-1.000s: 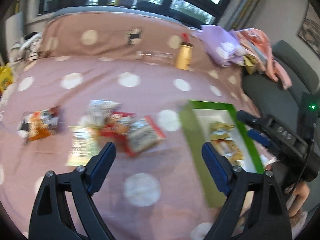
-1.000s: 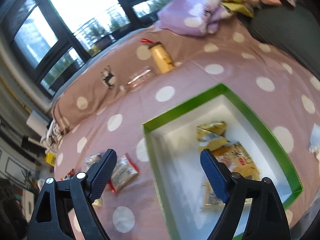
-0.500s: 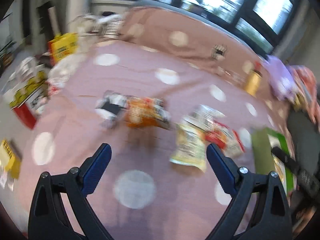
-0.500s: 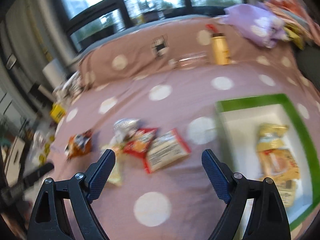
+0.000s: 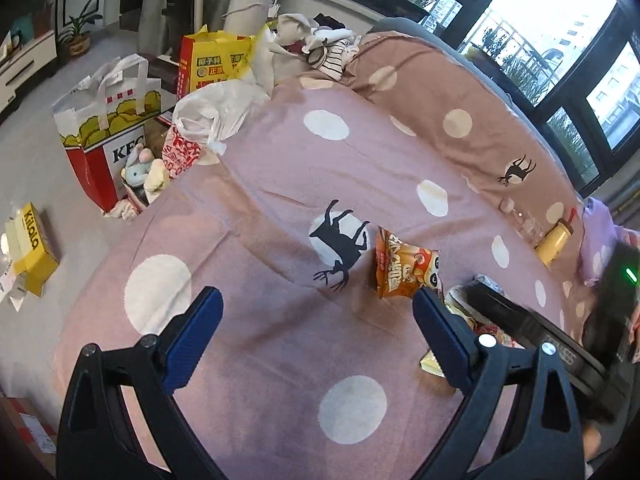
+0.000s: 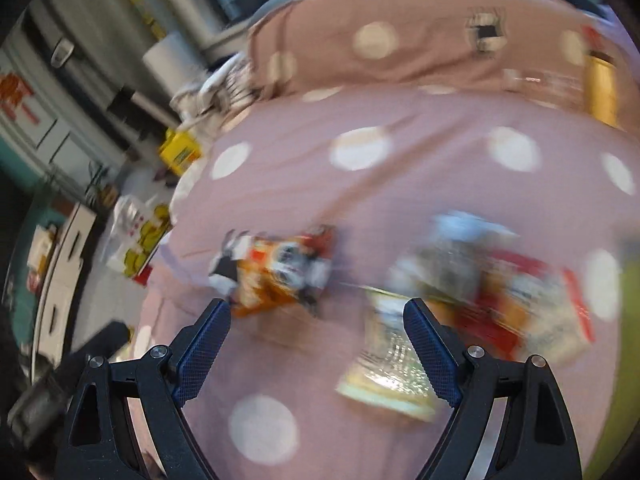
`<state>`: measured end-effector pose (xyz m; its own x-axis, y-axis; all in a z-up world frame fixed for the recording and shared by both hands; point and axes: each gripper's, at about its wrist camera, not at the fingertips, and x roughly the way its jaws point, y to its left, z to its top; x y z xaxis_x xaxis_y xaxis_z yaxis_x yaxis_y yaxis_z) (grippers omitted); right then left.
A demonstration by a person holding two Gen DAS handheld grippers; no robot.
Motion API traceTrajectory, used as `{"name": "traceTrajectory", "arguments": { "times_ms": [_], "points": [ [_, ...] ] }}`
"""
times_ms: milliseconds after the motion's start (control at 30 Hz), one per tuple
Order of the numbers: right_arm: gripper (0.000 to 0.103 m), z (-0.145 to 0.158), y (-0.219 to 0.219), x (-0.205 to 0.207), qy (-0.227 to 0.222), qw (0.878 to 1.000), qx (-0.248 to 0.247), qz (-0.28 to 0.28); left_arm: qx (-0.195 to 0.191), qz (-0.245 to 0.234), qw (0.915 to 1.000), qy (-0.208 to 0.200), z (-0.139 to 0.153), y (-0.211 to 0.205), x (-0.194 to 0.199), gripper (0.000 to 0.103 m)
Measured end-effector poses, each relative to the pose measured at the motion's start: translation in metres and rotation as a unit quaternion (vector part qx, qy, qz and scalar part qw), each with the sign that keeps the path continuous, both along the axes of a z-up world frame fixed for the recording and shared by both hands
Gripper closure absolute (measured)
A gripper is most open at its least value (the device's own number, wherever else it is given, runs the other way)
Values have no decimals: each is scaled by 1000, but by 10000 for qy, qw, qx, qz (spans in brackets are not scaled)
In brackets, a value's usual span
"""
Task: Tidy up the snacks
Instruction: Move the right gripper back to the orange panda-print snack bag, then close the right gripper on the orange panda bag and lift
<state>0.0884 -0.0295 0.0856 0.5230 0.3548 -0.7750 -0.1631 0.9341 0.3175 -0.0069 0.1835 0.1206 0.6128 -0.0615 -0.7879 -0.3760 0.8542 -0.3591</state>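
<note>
Right wrist view: green box, under claw a second ago, now gone from sight; loose snack pile ahead instead. Right claw [image 6: 316, 344] wide, empty, over bed [image 6: 420, 184]. Left claw [image 5: 316, 328] wide, empty too, swung toward bed's floor-side edge. Judgement: both going for next snack. Orange packet [image 5: 404, 268] lies flat, crinkly, printed face up, just beyond left claw's right finger; pale packet [image 6: 384, 364] blurred, between right claw's fingers but untouched.

Right-wrist view motion-blurred, snack packets [image 6: 480, 300] unreadable; green box [image 6: 628, 320] cut off at edge.
</note>
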Motion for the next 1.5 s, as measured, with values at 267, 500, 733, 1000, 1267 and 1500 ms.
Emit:
{"name": "traceTrajectory", "arguments": {
  "times_ms": [267,500,733,1000,1267,1500],
  "points": [
    [15,-34,45,40,131,9973,-713,-150,-155,236,9996,29,-1,20,1,7],
    [46,-23,31,28,-198,9986,-485,-122,-136,190,9997,0,1,16,1,7],
    [59,12,-11,-21,-307,9992,-191,-177,-114,-30,9999,-3,0,2,4,7],
    [60,33,-78,-110,-464,9956,-482,-649,-25,-603,9981,88,-5,-40,11,7],
    [59,-28,-117,-124,544,9927,-322,-1025,242,-1247,9917,199,-16,-95,13,7],
    [27,-11,-151,-138,185,9898,420,-1351,156,-1801,9834,177,-19,-127,4,8]
  ]
}}
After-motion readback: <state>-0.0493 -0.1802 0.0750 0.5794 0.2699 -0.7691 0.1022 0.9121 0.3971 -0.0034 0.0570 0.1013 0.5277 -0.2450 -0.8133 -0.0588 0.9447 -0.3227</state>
